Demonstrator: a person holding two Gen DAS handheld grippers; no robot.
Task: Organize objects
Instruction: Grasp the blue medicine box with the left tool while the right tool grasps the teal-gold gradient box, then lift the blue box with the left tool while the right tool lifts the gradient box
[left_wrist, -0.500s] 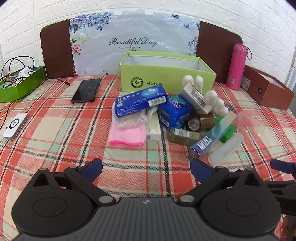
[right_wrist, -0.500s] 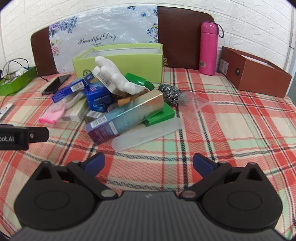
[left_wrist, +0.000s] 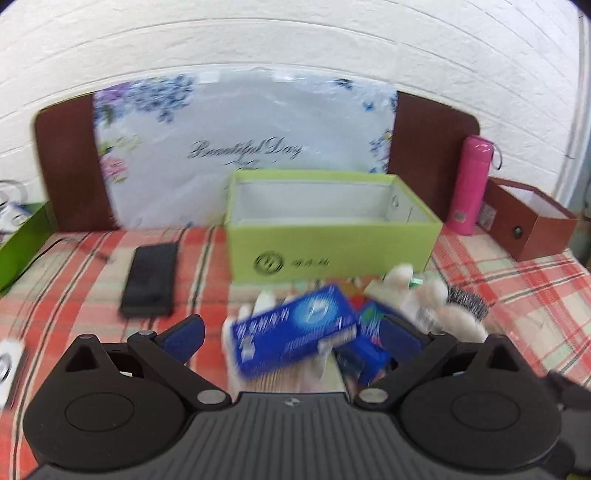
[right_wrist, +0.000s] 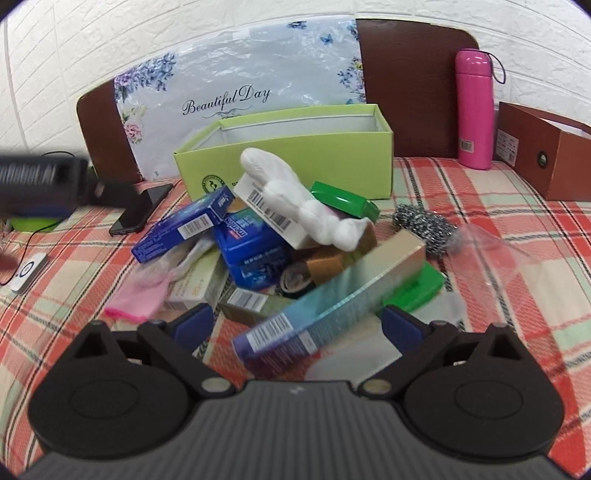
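Observation:
A pile of small objects lies on the plaid cloth in front of an open light-green box (left_wrist: 332, 243), which also shows in the right wrist view (right_wrist: 295, 162). My left gripper (left_wrist: 293, 338) is open, its jaws on either side of a long blue box (left_wrist: 295, 332) on the pile's left. White gloves (left_wrist: 436, 302) lie to its right. My right gripper (right_wrist: 297, 325) is open around a long teal-and-gold box (right_wrist: 332, 302). Behind it lie a blue carton (right_wrist: 251, 251), white gloves (right_wrist: 310, 206), a pink cloth (right_wrist: 136, 299) and a green case (right_wrist: 417, 284).
A black phone (left_wrist: 151, 277) lies left of the green box. A pink flask (left_wrist: 471, 184) and a brown box (left_wrist: 528, 221) stand at the right. A steel scourer (right_wrist: 424, 225) and a clear bag (right_wrist: 491, 251) lie right of the pile. A white device (right_wrist: 29, 271) is at left.
Both grippers have moved forward to the pile. The left one now has the long blue box between its open jaws, and the right one has the teal-and-gold box.

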